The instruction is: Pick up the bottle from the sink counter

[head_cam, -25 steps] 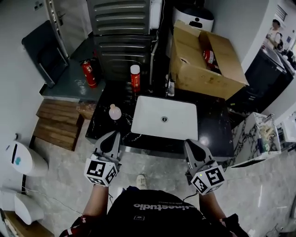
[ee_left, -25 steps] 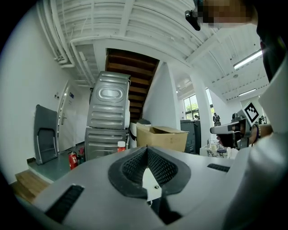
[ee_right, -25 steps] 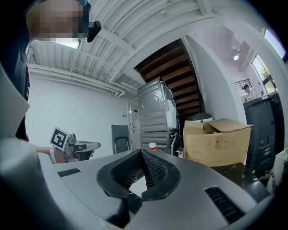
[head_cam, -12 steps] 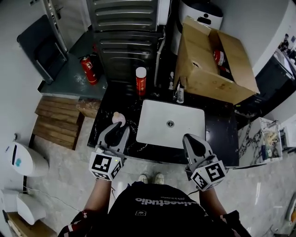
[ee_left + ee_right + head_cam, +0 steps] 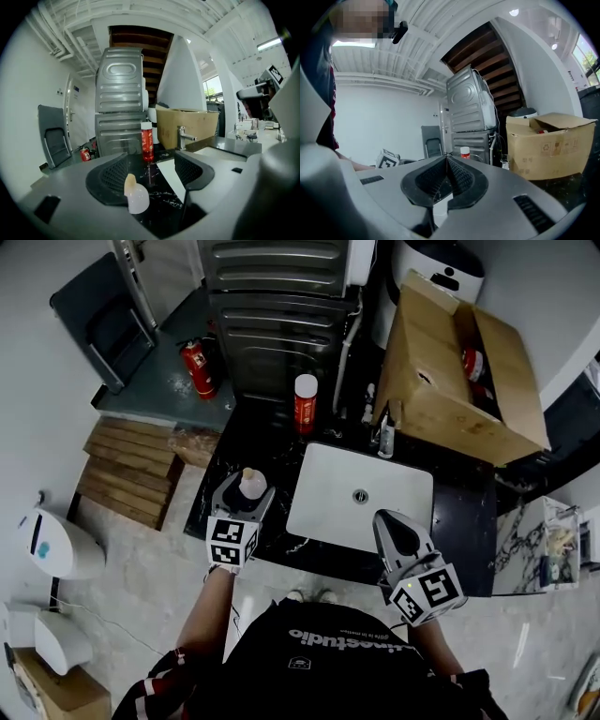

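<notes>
**Left jaws round the bottle, no grip**

My left gripper (image 5: 151,164) is over the black counter (image 5: 223,448). Its jaws are spreading wide w/ the small white bottle (image 5: 137,199) upright btwn them, nearer the left pad. Pads aren't pressing it. Bottle stands on the counter just left of the white sink (image 5: 328,512). A red can (image 5: 306,404) stands further back, cardboard box (image 5: 441,399) to its right. My right gripper (image 5: 446,159) hangs by the sink's front edge, jaws closed tip to tip, nothing in them.

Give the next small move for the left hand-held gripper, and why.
Probably close on the bottle. The left hand-held gripper's jaws are opening, and the bottle stands upright between them, nearer the left jaw and not yet gripped.
</notes>
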Motion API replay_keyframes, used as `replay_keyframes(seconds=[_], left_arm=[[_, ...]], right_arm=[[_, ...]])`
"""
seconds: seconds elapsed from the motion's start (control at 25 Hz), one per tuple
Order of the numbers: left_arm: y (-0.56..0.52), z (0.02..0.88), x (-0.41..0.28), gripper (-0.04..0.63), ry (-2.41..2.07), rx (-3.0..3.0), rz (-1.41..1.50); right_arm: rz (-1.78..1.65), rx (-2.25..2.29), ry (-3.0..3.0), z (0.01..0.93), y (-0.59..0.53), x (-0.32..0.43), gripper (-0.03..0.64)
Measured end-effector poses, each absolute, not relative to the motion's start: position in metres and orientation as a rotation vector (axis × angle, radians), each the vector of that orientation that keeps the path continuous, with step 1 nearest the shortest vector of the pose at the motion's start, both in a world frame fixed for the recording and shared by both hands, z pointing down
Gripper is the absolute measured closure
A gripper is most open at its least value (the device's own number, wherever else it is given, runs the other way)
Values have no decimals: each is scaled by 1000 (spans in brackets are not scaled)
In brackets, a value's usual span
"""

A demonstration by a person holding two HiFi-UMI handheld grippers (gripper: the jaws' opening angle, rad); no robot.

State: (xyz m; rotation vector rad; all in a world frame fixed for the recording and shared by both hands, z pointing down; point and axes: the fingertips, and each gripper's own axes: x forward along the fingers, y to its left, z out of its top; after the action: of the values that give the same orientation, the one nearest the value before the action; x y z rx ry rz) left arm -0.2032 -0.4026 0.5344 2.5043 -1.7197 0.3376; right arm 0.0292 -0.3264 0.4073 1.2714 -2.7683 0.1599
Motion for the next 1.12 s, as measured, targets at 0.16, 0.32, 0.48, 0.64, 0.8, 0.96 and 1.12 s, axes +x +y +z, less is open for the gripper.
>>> replay_keyframes(seconds=[0.16, 0.32, 0.48, 0.64, 0.8, 0.96, 1.12], left_arm=[[-432, 583, -220, 288, -1715, 2372, 374], [-450, 605, -231, 288, -1732, 2305, 402], [-462, 622, -240, 291, -1743, 2240, 412], [-463, 629, -246, 429, -1772, 2209, 429], [-463, 627, -244, 448, -1769, 2202, 418], [-454, 623, -241, 449, -1766, 2224, 427], [-440, 593, -231, 449, -1780, 2287, 370]], right_arm=[[168, 1227, -2770, 412, -333, 21, 578], [176, 1227, -2761, 413, -341, 23, 578], [189, 1249, -2744, 416, -347, 31, 578], [200, 1258, -2738, 419, -349, 34, 578], [212, 1256, -2736, 421, -350, 33, 578], [206, 1254, -2739, 421, -348, 32, 578], [200, 1269, -2744, 418, -348, 35, 578]])
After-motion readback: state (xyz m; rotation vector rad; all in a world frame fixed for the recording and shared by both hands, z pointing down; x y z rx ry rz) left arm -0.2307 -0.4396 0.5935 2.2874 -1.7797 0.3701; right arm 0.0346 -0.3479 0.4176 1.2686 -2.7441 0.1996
